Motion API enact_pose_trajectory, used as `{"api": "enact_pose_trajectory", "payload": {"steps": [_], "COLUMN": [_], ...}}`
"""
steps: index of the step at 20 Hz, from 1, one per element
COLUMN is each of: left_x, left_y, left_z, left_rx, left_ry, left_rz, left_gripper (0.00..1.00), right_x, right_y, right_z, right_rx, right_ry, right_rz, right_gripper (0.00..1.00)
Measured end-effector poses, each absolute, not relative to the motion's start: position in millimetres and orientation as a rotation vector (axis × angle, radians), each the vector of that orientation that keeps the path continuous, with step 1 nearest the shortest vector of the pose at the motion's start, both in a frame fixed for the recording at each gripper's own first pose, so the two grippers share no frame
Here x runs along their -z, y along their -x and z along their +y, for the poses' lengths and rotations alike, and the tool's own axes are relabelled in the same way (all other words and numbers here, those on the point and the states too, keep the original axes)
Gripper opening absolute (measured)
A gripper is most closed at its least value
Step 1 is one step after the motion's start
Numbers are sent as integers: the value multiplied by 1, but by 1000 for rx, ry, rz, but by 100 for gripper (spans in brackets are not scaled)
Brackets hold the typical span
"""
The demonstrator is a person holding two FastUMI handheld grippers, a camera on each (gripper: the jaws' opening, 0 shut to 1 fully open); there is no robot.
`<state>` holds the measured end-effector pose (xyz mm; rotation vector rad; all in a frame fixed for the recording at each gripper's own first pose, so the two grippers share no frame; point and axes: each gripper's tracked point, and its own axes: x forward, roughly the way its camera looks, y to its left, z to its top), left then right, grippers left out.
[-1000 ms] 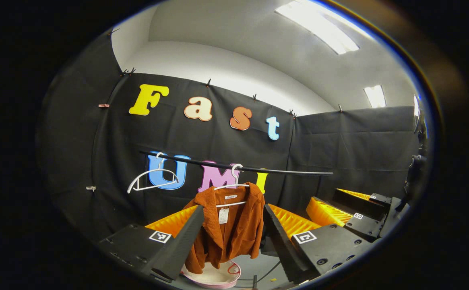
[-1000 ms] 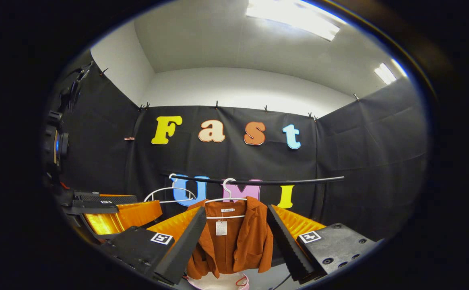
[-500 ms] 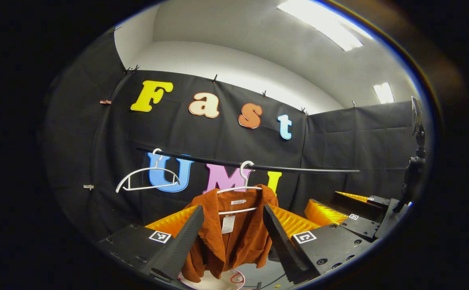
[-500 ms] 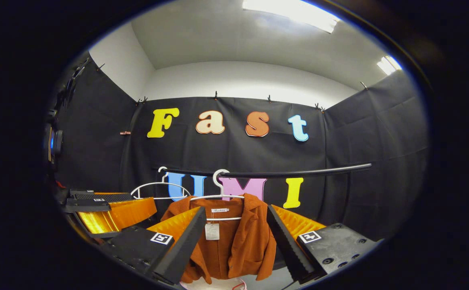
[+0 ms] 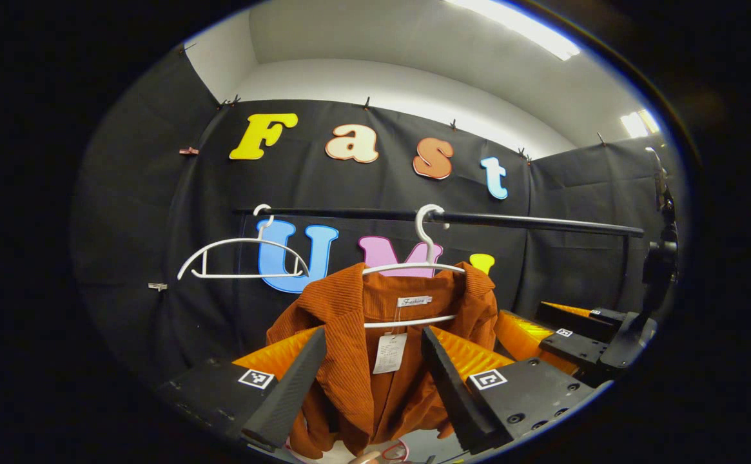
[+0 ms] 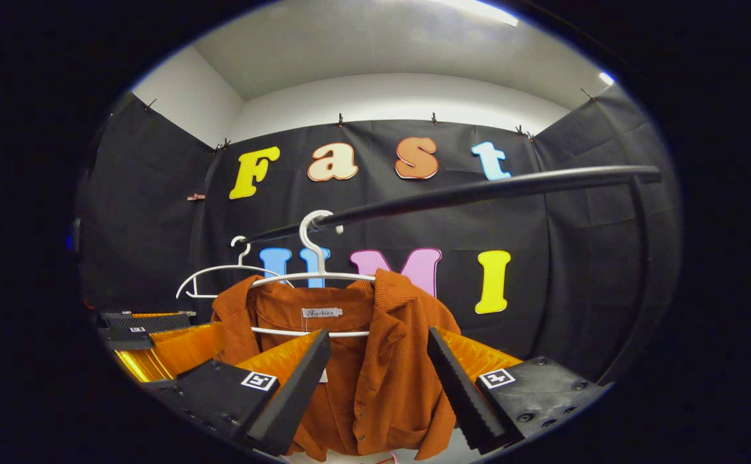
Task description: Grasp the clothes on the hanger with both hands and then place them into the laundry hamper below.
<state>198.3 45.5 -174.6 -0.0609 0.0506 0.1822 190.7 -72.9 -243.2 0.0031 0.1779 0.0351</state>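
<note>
A rust-orange corduroy jacket [image 5: 356, 361] [image 6: 381, 380] hangs on a white hanger [image 5: 423, 258] [image 6: 314, 274] from a black rail [image 5: 517, 221] [image 6: 478, 190]. A paper tag dangles inside its collar. My left gripper [image 5: 375, 380] is open, its fingers framing the jacket's front close up, touching nothing. My right gripper [image 6: 378, 386] is open too, with the jacket's right front panel between its fingers at a short distance. The right gripper [image 5: 581, 335] appears at the right edge of the left gripper view, and the left gripper [image 6: 149, 328] at the left of the right gripper view. A pale hamper rim [image 5: 391, 448] peeks below the jacket.
An empty white hanger [image 5: 240, 254] [image 6: 220, 277] hangs on the rail left of the jacket. A camera stand [image 5: 662, 258] rises at the far right. The rail's upright post [image 6: 639, 270] stands at the right.
Both grippers have moved closer to the jacket and the rail; the jacket and hangers look larger and higher. Both stay open.
</note>
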Motion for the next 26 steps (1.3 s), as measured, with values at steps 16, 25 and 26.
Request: {"api": "enact_pose_trajectory", "payload": {"steps": [16,25,26], "left_x": [260,270,272], "left_y": [-275,-313,-312], "left_z": [62,72,81], "left_rx": [-263,-290,-319], "left_ry": [135,123,104], "left_rz": [145,134,141], "left_gripper": [95,84,66], "right_x": [348,378,378], "right_y": [-249,-303,-307], "right_z": [-76,-98,-100], "right_rx": [-82,-69,-85], "right_ry": [-107,-158,-175], "right_rz": [351,357,356], "right_gripper": [98,44,46]}}
